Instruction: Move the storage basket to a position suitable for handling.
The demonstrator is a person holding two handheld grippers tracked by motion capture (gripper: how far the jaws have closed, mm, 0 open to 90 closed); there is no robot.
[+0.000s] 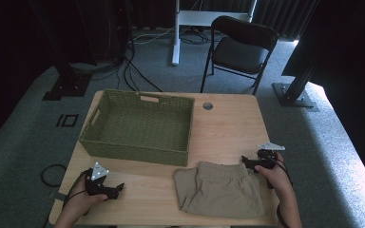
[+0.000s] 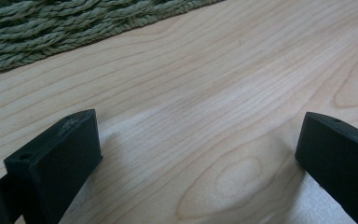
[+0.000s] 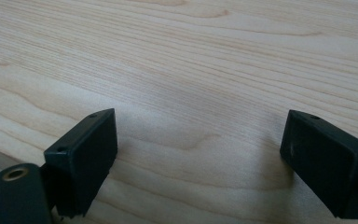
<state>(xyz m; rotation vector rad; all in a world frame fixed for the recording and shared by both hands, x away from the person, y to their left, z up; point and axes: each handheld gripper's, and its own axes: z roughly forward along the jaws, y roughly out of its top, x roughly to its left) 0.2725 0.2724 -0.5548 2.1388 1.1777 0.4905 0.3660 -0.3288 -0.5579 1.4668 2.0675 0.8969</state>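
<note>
Left hand (image 1: 78, 197): gripping the left gripper (image 1: 116, 190) low over the table (image 1: 228, 128) at the near left, pointing right – jaws gaping over bare wood.
Right hand (image 1: 278, 178): holding the right gripper (image 1: 245, 162) at the near right, pointing left, jaws spread wide, nothing between.
Basket (image 1: 140, 126): sitting at the far left, just beyond the left gripper.
Shorts (image 1: 221, 190): lying folded at the near edge between the grippers – nearly touching the right one.
Chair (image 1: 240, 47): standing beyond the table.
</note>
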